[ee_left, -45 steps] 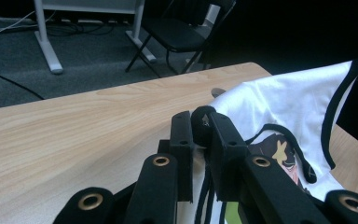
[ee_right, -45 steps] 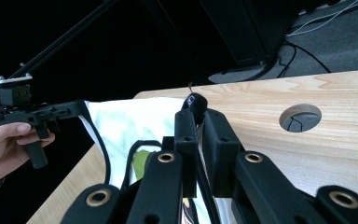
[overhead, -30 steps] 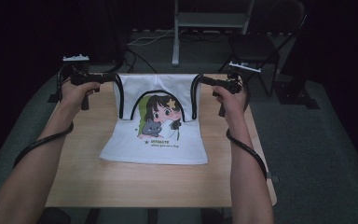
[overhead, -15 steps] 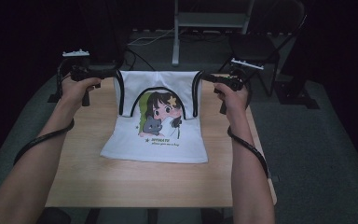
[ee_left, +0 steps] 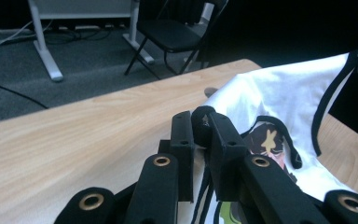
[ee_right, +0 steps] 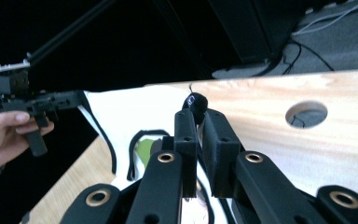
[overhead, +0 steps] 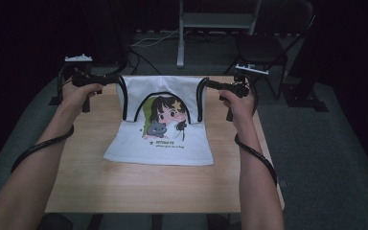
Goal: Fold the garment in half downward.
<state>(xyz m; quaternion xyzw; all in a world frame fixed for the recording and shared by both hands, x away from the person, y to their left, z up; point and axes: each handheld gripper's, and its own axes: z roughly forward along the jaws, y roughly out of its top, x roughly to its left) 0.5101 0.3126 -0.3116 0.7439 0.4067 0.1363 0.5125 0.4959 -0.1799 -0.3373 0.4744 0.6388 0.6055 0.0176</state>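
- Bare table lies open in front of the shirt and at both sides.
- A chair and desk frame stand beyond the far edge.

Light falls from above onto the pale wooden surface and white shirt; beyond both tongs the room drops into near black. In the gripper views the nearest parts of the tongs look soft, and the shirt's white cloth glares slightly.

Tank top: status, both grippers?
Left gripper shut on tank top strap, right gripper shut on the other. Top end lifted, hem resting on table. Nothing in the way.
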